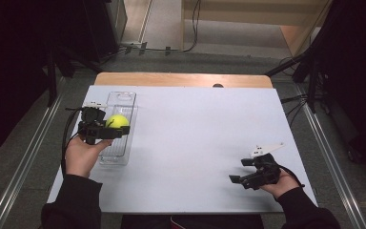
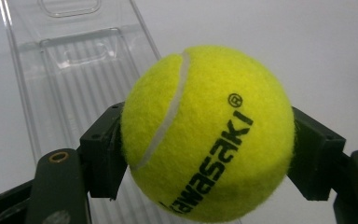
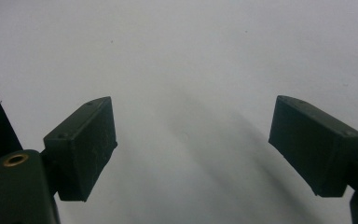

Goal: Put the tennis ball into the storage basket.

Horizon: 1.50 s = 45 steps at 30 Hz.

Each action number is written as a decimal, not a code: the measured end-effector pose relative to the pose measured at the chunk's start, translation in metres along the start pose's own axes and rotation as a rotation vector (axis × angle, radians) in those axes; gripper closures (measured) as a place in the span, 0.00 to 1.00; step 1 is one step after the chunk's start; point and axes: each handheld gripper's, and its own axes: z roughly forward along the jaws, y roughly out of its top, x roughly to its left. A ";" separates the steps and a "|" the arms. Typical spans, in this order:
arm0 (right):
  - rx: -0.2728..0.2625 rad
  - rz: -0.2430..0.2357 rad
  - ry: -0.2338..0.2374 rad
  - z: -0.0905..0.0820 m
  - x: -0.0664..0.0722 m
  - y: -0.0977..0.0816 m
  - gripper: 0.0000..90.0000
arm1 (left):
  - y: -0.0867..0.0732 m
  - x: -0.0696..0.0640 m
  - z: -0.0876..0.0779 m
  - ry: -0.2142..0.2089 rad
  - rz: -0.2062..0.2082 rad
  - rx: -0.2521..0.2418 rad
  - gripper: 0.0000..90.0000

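Over the clear tray, at about nine o'clock on the worktop, your left tongs hold the yellow tennis ball clamped between both pads, lifted off the tray floor as far as the high view lets you judge. Your right tongs rest near four o'clock, well apart from the ball, jaws spread wide with nothing between them.

Mind the grip. The pads bite the ball at its widest line, at three and nine o'clock on the sphere, and felt over a round body gives little purchase. A quick swing or a slackened squeeze could probably let it roll out. If it drops, it may strike the tray's rim, bounce and run off the worktop edge. The tray is light plastic, so a knock from the tongs could well shove it sideways.

From the left gripper view you get the pads pressed into the felt, the white seam and the printed lettering, plus the ribbed tray floor behind; the high view gives none of that detail. It does give the tray's place on the worktop and where both hands sit. Your right gripper view adds the open pads over bare white surface.
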 end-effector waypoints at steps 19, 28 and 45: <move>0.000 -0.003 0.002 0.000 0.000 0.000 0.14 | -0.005 0.018 0.000 0.077 -0.041 -0.008 0.30; 0.001 -0.001 0.002 0.000 0.000 0.000 0.14 | -0.006 0.020 0.009 0.084 -0.054 0.001 0.30; 0.003 -0.002 0.001 0.000 0.000 0.000 0.14 | -0.011 0.028 0.024 0.085 -0.079 0.024 0.30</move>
